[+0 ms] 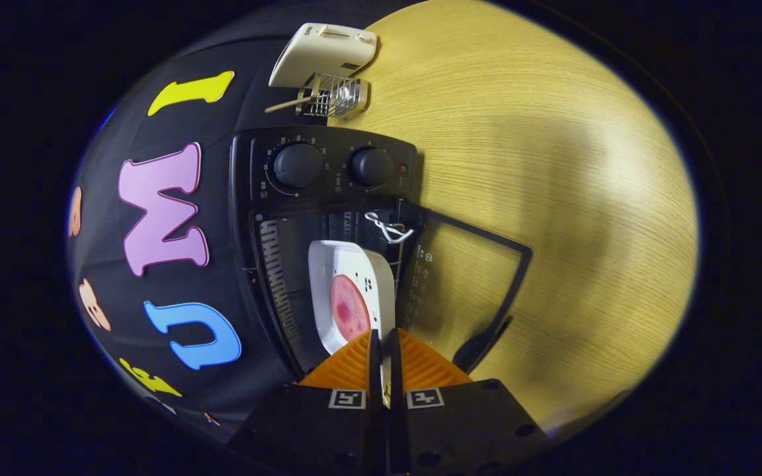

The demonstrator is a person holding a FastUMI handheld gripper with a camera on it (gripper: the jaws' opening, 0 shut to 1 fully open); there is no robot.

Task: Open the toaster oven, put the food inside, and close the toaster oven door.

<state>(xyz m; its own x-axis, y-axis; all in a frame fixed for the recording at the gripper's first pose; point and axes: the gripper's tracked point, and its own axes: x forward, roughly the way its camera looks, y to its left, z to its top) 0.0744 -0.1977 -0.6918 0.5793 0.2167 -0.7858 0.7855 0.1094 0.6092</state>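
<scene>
Gripper view: claw [385,354] pinching plate [348,291] rim, meat slice [349,307] aboard, plate at 12 o'clock entering open oven [328,198]; risk judged: tilt sliding slice off, or rim striking door [467,284].

A plate [348,277] with food [349,307] is held at its rim by the tongs [384,344] inside the open toaster oven [328,172] standing on the counter [553,165], a toaster [325,53] beyond.
</scene>
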